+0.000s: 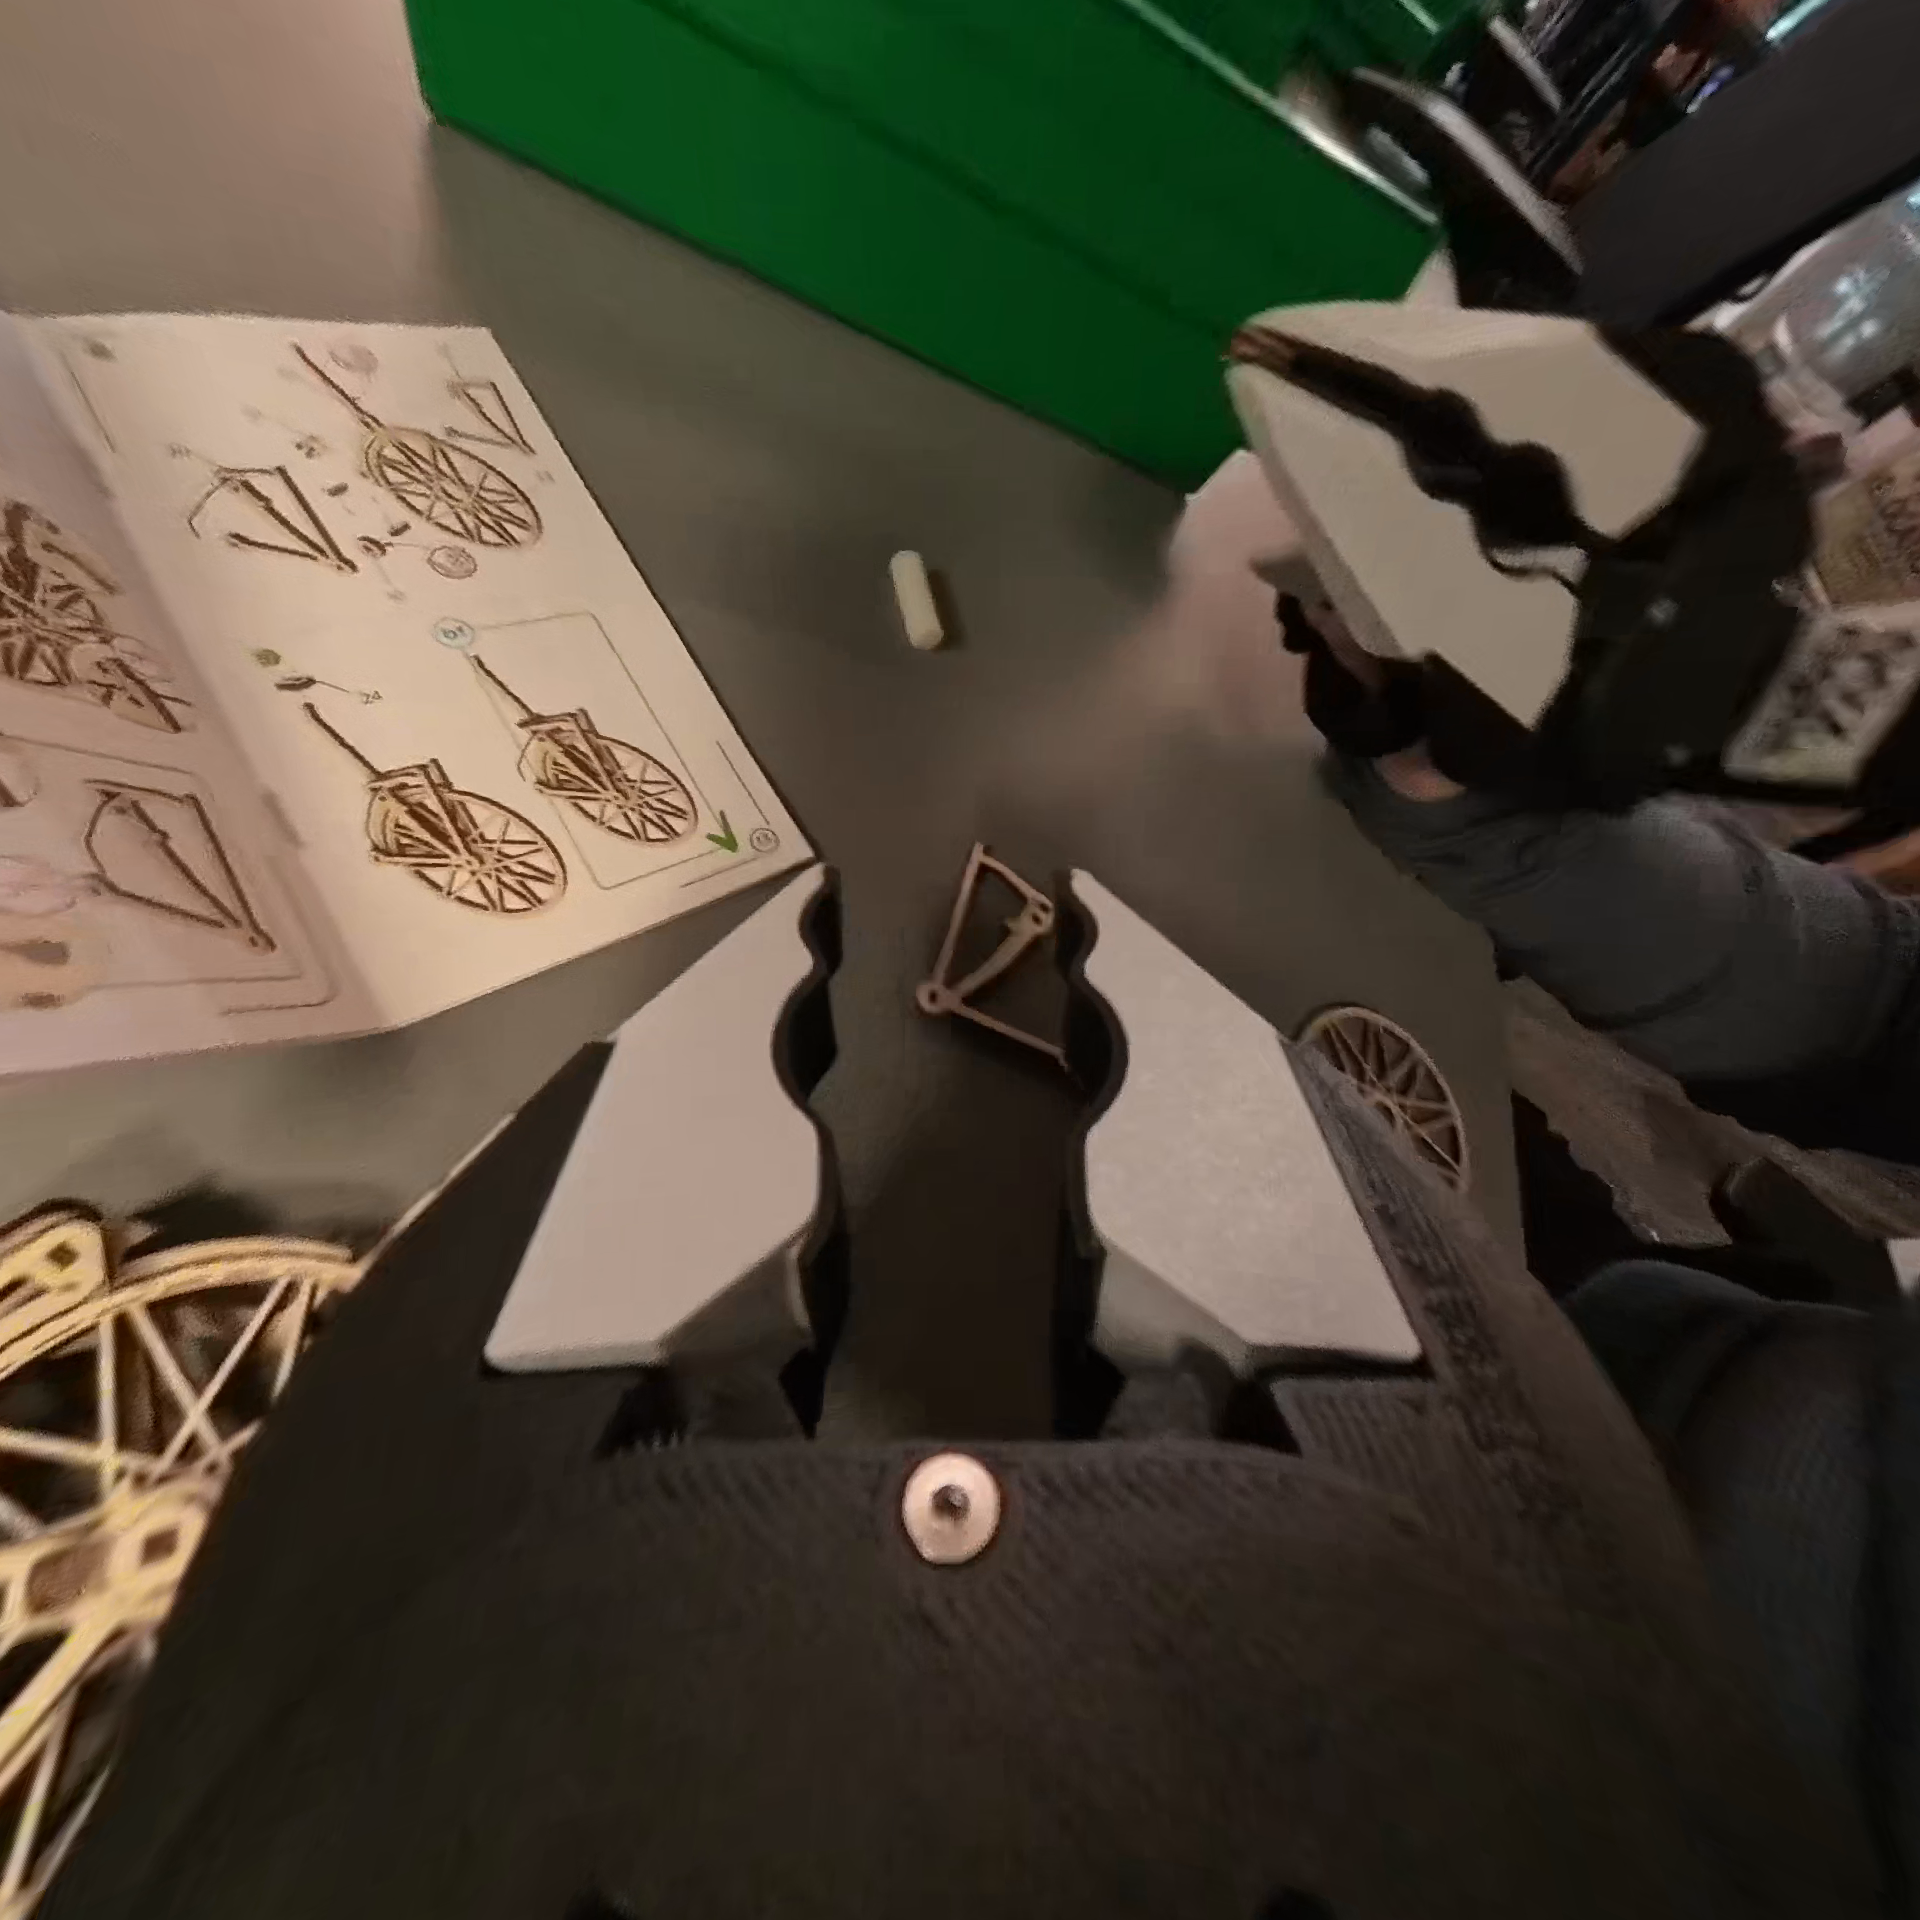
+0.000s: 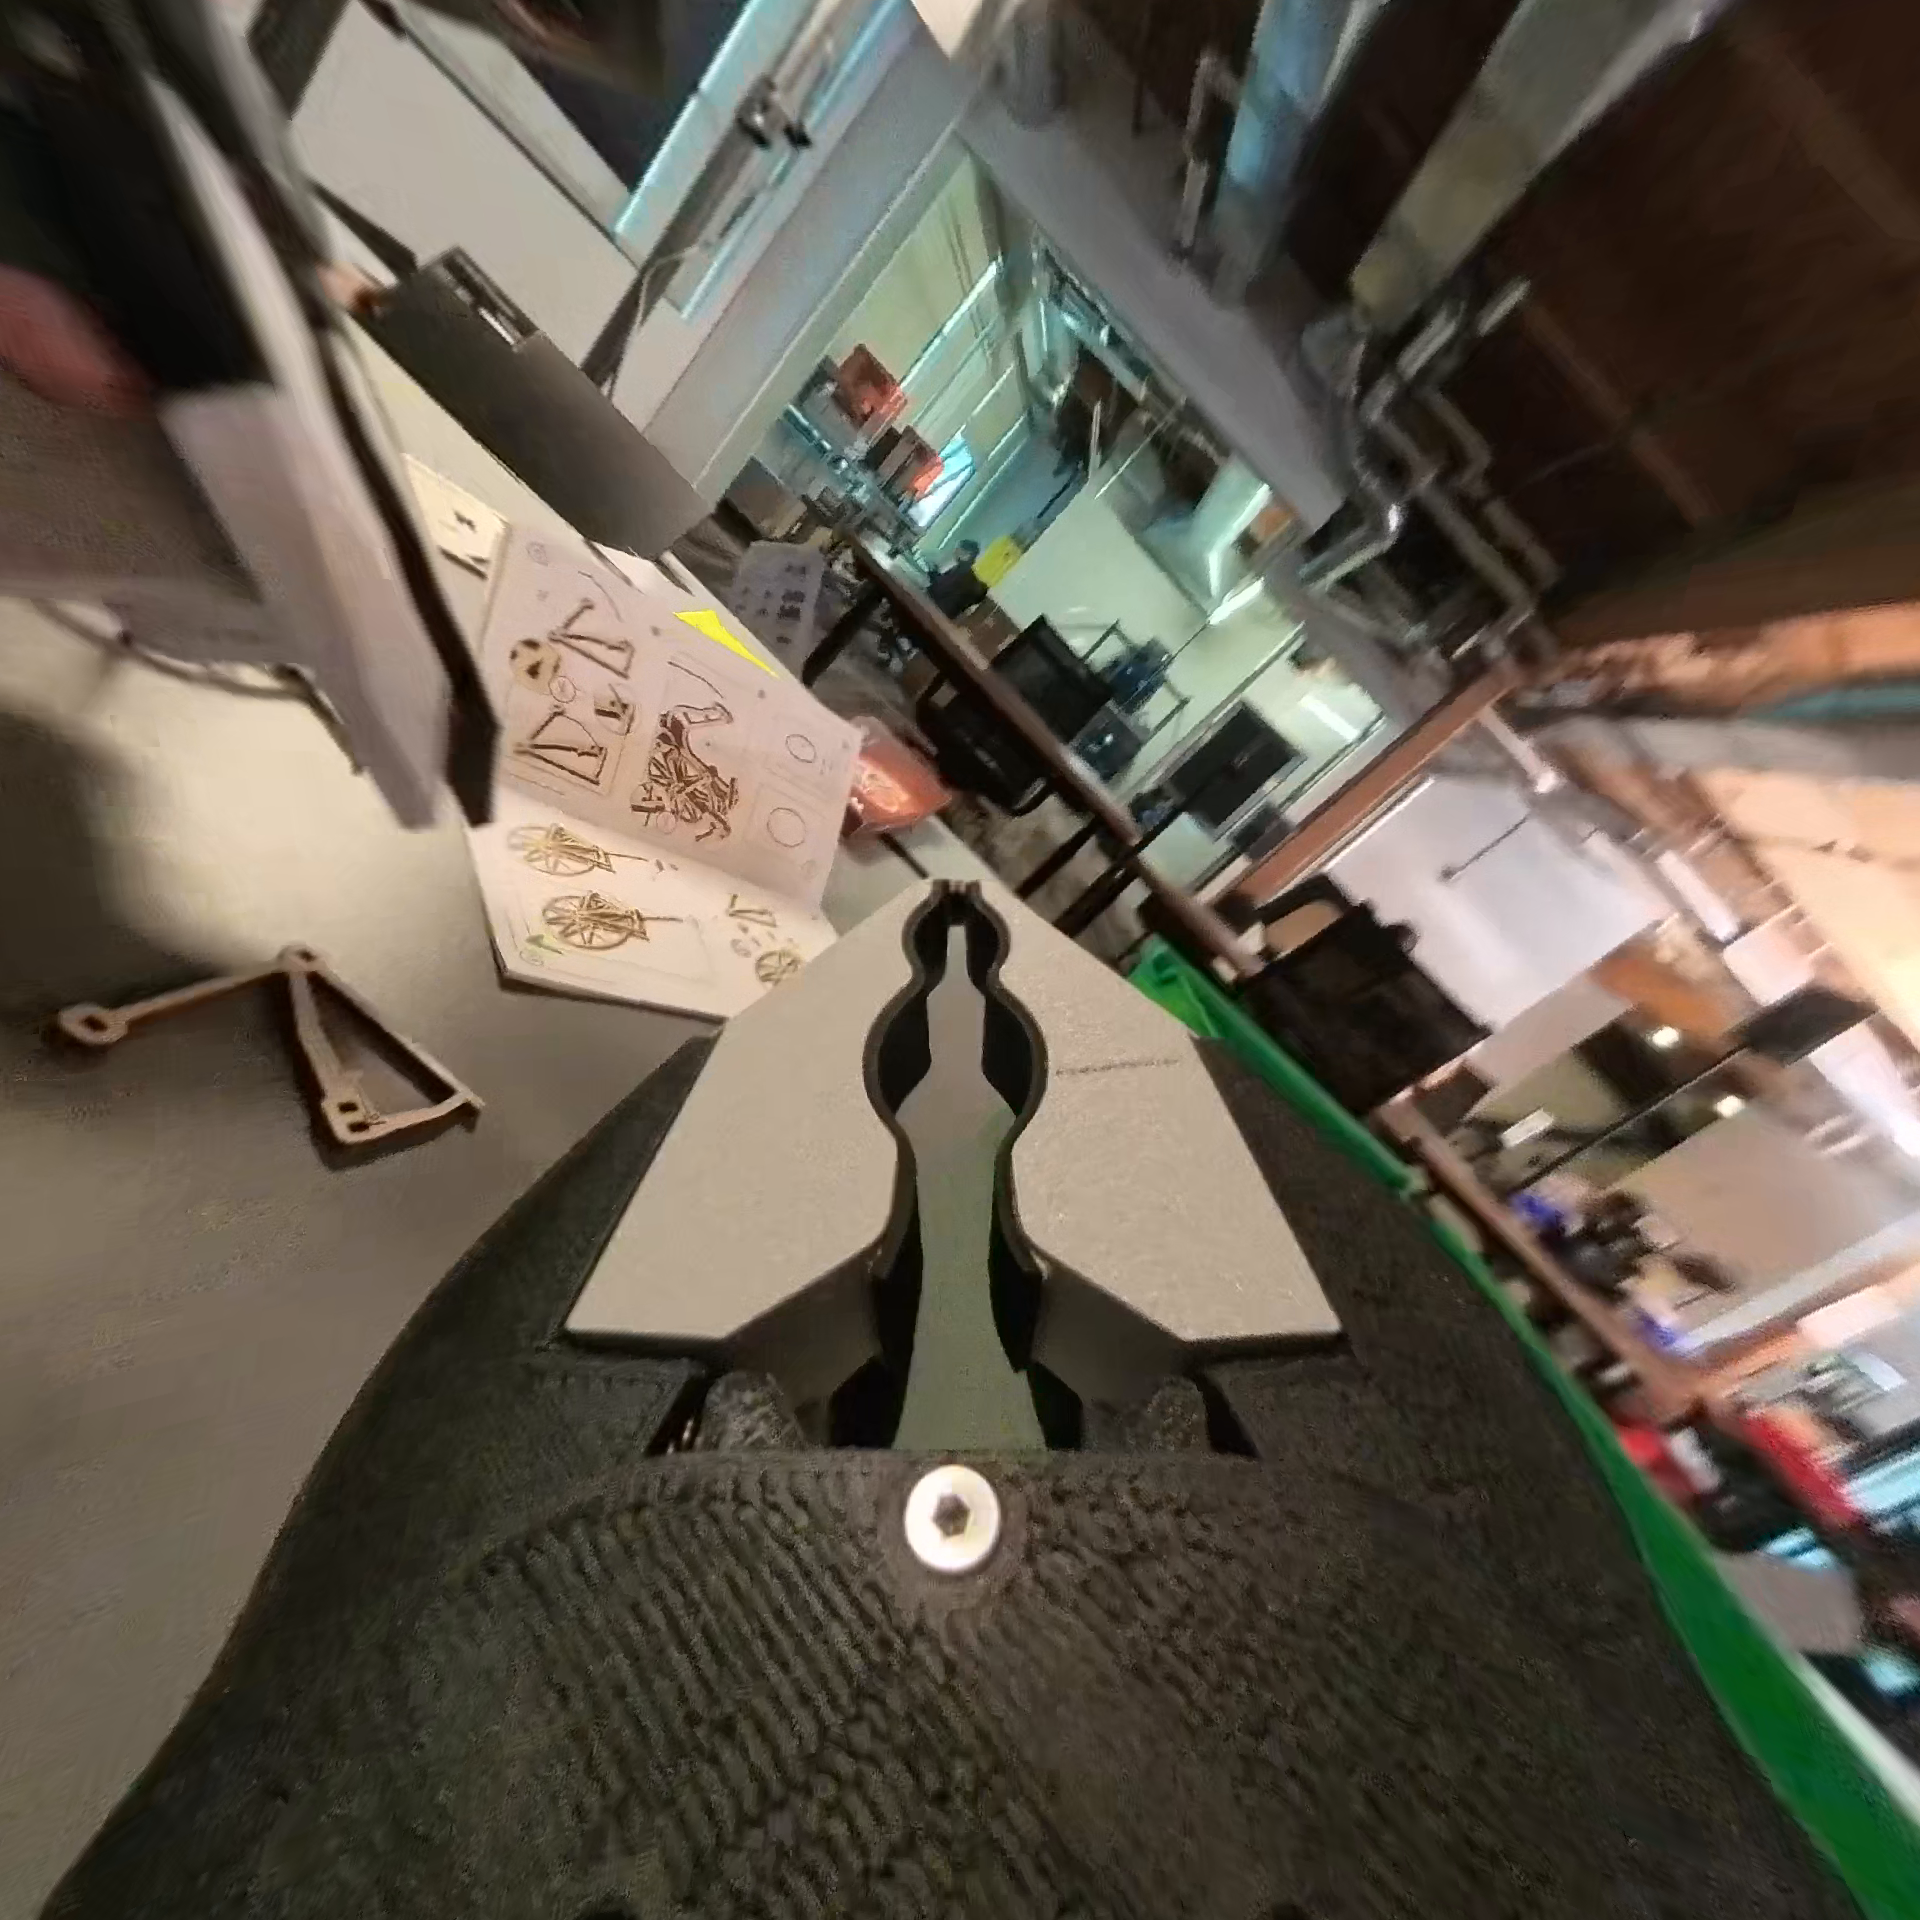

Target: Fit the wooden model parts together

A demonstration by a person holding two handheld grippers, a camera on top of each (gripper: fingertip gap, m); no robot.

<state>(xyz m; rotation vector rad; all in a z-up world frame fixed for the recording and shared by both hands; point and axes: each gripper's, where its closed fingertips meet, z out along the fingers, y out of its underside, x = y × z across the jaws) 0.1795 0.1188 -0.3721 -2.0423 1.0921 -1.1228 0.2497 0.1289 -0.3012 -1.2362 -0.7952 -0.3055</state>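
A small wooden triangular frame part [image 1: 987, 961] lies flat on the grey table [image 1: 727, 436]. My left gripper [image 1: 951, 894] is open and empty, with its fingertips on either side of the part, just above it. The part also shows in the right wrist view [image 2: 343, 1049], to the lower left of my right gripper [image 2: 956, 896], which is shut and empty above the table. The right gripper shows at the upper right of the left wrist view [image 1: 1252, 353]. A small spoked wooden wheel [image 1: 1387, 1096] lies to the right. A larger spoked wooden assembly [image 1: 114, 1403] lies at the lower left.
An open instruction booklet [image 1: 364, 675] lies at the left and also shows in the right wrist view [image 2: 665, 790]. A small white cylinder [image 1: 917, 600] lies beyond the part. A green box [image 1: 935, 208] stands at the back. A person's sleeve [image 1: 1621, 914] is at the right.
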